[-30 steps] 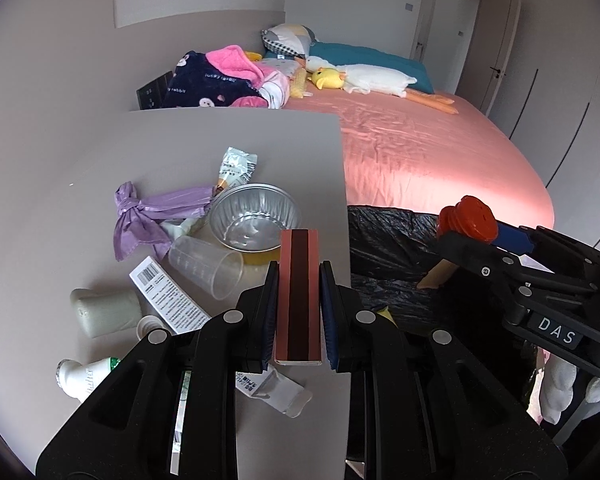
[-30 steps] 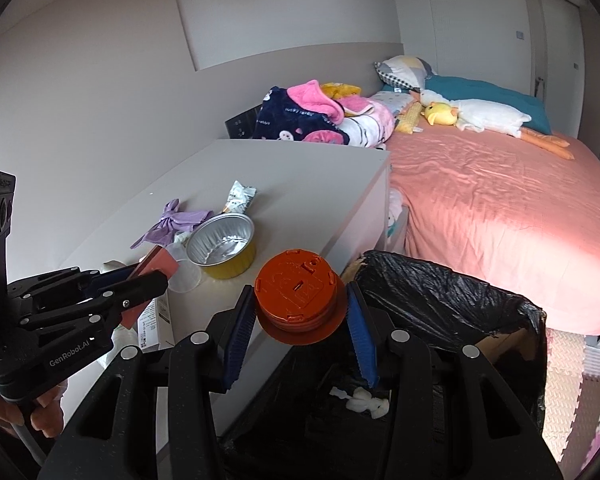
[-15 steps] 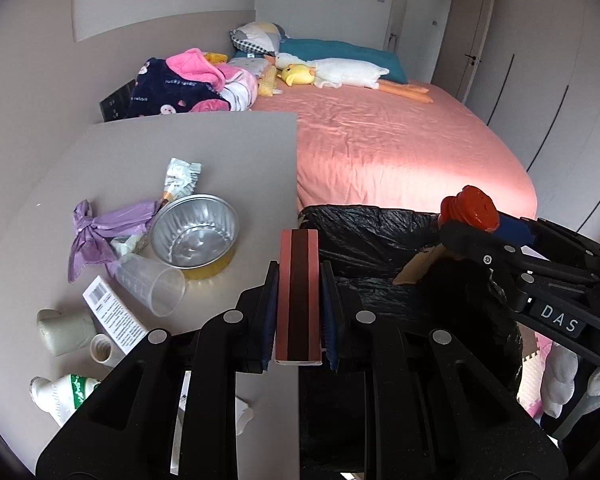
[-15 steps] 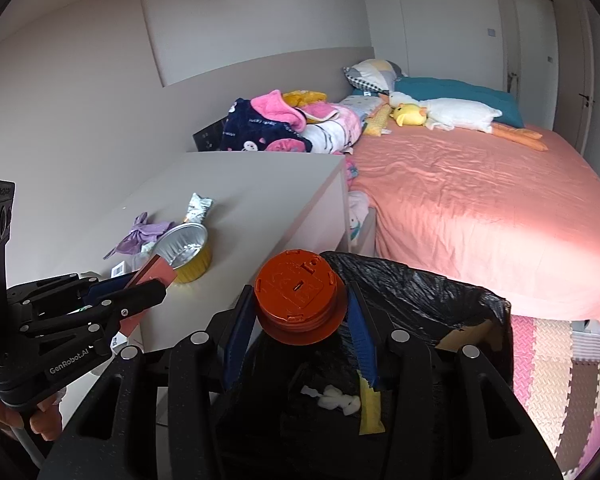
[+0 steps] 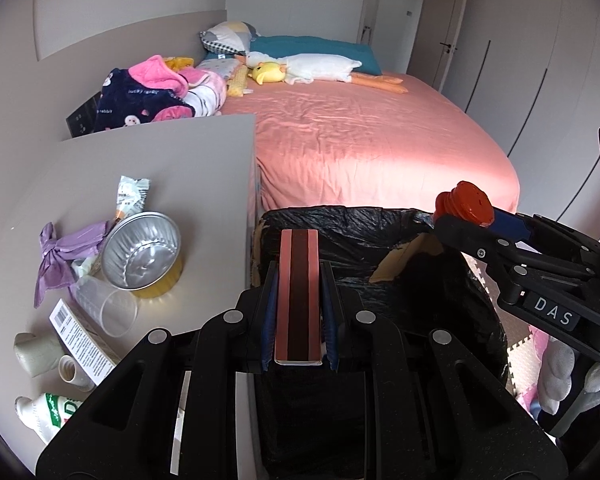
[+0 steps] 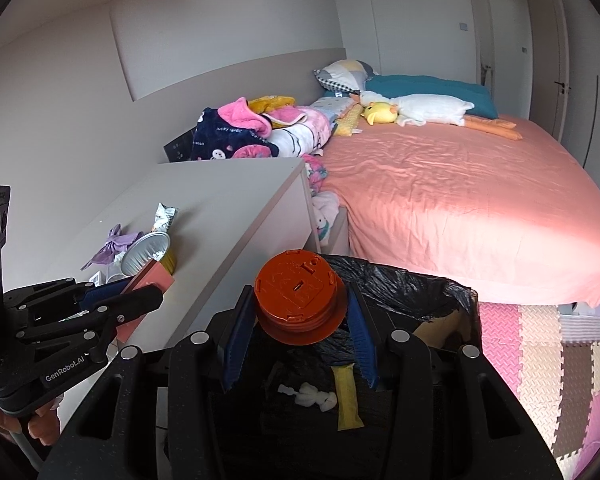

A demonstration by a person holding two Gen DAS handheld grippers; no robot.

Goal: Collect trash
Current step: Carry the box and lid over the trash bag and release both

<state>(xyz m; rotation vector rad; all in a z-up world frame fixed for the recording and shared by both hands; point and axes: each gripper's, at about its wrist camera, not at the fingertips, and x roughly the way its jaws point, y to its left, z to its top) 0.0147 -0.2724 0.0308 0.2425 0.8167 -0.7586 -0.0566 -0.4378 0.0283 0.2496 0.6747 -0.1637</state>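
Both grippers hang over the black-lined bin (image 5: 380,240), loads not yet dropped. The left gripper (image 5: 298,312) is clenched on a flat pink box (image 5: 299,292); the right gripper (image 6: 298,332) grasps an orange cap (image 6: 296,296). Some scraps already lie inside the bin. Beside the bin, on the table (image 5: 160,168), a foil cup (image 5: 142,254), plastic cup (image 5: 108,308), wrapper (image 5: 130,196) and purple bag (image 5: 60,256) remain.
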